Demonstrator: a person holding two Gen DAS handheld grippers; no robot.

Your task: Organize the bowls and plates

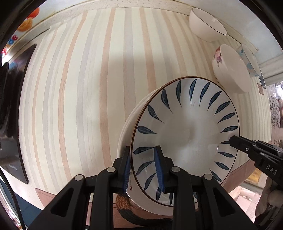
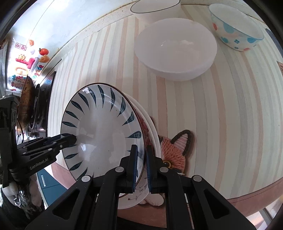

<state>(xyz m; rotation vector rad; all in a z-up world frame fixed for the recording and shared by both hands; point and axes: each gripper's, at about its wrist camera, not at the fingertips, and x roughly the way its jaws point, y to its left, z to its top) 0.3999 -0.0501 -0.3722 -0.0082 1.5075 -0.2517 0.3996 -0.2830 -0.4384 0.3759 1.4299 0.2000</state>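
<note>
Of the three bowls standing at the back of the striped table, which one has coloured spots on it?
The spotted bowl at far right in the right wrist view, with blue and red dots. The large white bowl is plain inside, and the black-rimmed bowl is otherwise white.

Striped table by a wall, with daylight on the far side.

A table (image 2: 230,106) fills most of both views, covered in a cloth of cream, pale pink and grey stripes, with a brown border (image 2: 256,192) along its near edge. Beyond its far edge runs a speckled pale ledge (image 1: 74,12) against a shiny wall surface carrying colourful fruit and letter stickers (image 2: 28,60). A dark cooktop (image 1: 16,106) lies at the side, with a browned pan (image 2: 26,104) standing by it. A knitted fox-face mat (image 2: 176,150) lies on the cloth. Bright light glares off the wall, and patterned frosted glass (image 1: 276,109) shows at the edge.
</note>
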